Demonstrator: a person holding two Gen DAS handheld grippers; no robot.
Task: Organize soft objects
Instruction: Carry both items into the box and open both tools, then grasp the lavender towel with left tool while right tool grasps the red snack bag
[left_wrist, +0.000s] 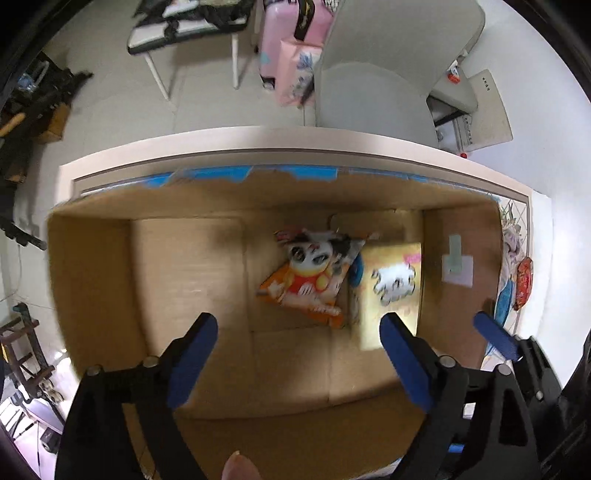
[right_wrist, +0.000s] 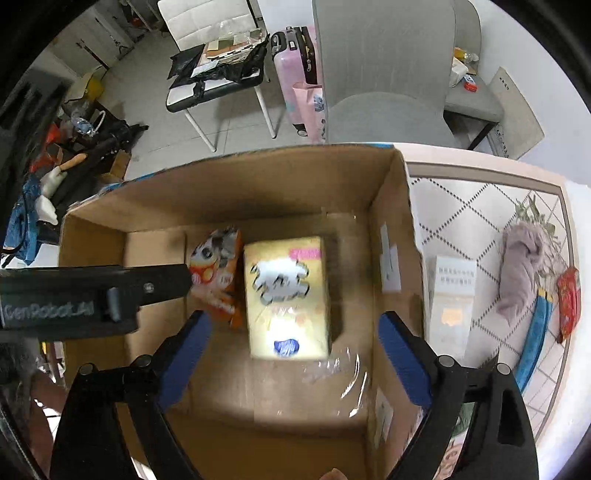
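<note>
Table (right_wrist: 480, 221): sitting under everything, its white quilted cover showing to the right of the box.
Box (left_wrist: 92, 280): standing open-topped on the table, brown cardboard, blue tape running along its far rim.
Yellow pack (right_wrist: 286, 295): lying flat on the box floor toward the right wall, touching nothing above it.
Orange bag (left_wrist: 310, 277): lying tilted on the box floor just left of the yellow pack, a panda printed on it.
Pink cloth (right_wrist: 521, 266): lying crumpled on the table outside the box, near a white carton (right_wrist: 452, 295) and a red packet (right_wrist: 569, 302).
Left gripper (left_wrist: 299, 354): hovering above the box interior, jaws spread wide and holding nothing.
Right gripper (right_wrist: 295, 354): hanging over the yellow pack, jaws parted and carrying nothing.
</note>
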